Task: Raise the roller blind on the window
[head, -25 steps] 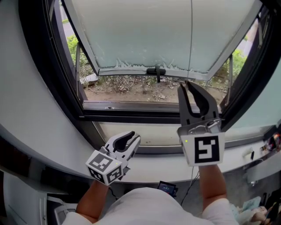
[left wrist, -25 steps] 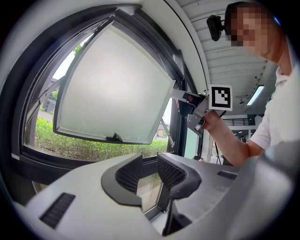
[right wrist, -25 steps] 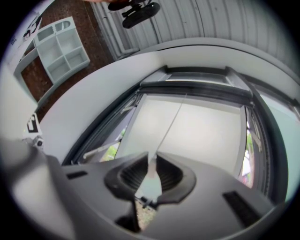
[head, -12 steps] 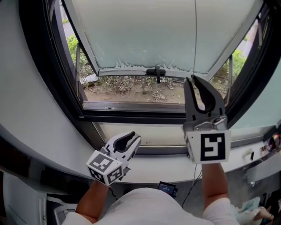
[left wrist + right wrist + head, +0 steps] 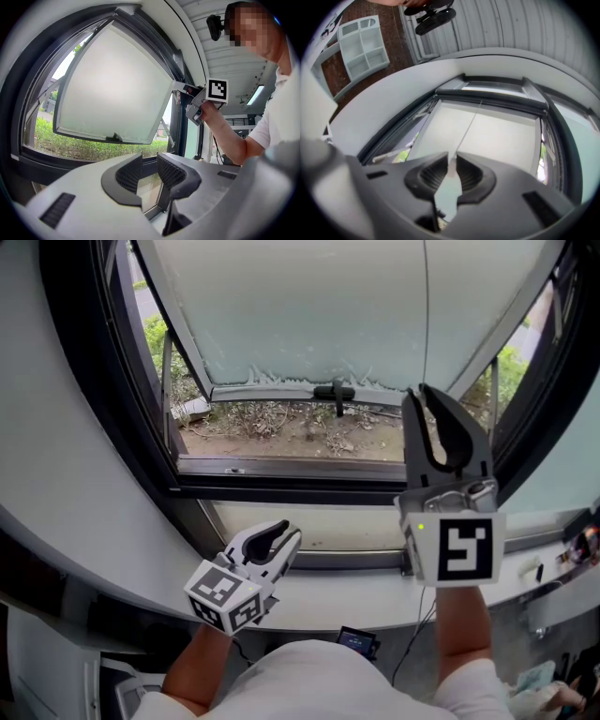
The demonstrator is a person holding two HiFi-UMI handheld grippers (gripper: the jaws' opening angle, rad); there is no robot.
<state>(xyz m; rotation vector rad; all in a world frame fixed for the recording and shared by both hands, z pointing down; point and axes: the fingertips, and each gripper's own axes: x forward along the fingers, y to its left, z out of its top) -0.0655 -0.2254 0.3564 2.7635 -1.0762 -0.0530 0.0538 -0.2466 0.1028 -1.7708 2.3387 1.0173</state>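
The pale roller blind (image 5: pixel 309 306) covers the tilted-out window sash down to a ragged lower edge above a black handle (image 5: pixel 336 395). Its thin white cord (image 5: pixel 426 315) hangs down in front of it. My right gripper (image 5: pixel 420 395) points up at the window and is shut on the cord's lower end. In the right gripper view the cord (image 5: pixel 467 127) runs up from between the jaw tips of the right gripper (image 5: pixel 450 161). My left gripper (image 5: pixel 286 532) is lower down at the sill, open and holding nothing. In its own view the left gripper (image 5: pixel 149 161) points level at the window's lower corner.
A black window frame (image 5: pixel 281 486) surrounds the opening, with a white sill (image 5: pixel 328 607) below it. Dry ground and plants (image 5: pixel 281 423) lie outside. Small items (image 5: pixel 581 545) sit at the sill's far right. A small dark device (image 5: pixel 356 641) hangs under the sill.
My right gripper has risen and shifted a little right with the cord in it; the cord has moved right with it. The left gripper has kept still.
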